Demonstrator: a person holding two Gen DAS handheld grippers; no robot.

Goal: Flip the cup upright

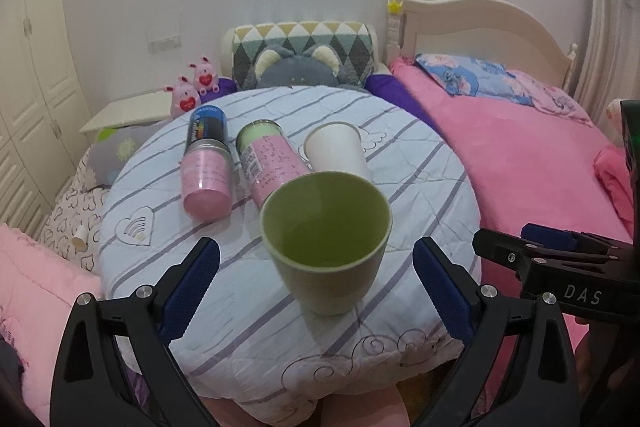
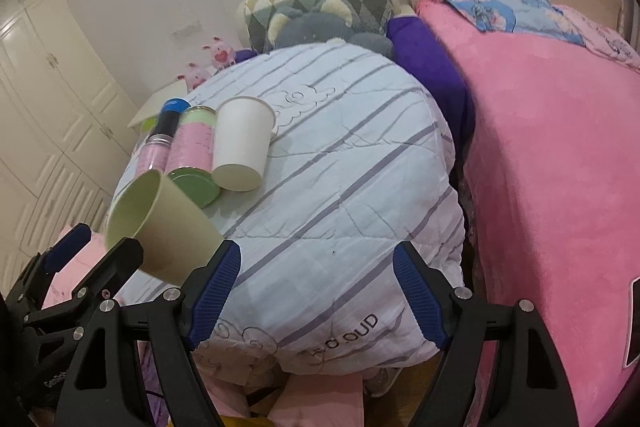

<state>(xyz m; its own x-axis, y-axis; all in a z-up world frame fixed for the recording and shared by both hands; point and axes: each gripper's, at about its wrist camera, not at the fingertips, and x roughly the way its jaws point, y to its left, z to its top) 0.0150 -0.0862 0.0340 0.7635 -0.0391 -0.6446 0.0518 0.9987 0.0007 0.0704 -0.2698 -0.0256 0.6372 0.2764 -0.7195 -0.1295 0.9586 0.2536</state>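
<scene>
Green cup [image 1: 326,241] standing upright, mouth up, near the front edge of the quilt-covered round table [image 1: 420,195].

The cup is a plain pale-green tapered tumbler, empty, its rim wider than its base; it sits between the spread blue-padded fingers of the left gripper [image 1: 316,285], which is released and touches nothing. Behind it lie a white paper cup [image 1: 340,153] on its side and two pink canisters [image 1: 276,161], also lying down. The right gripper [image 2: 316,291] hovers to the cup's right over the striped quilt, fingers wide apart and holding nothing. A pink bed [image 2: 560,155] flanks the table.
</scene>
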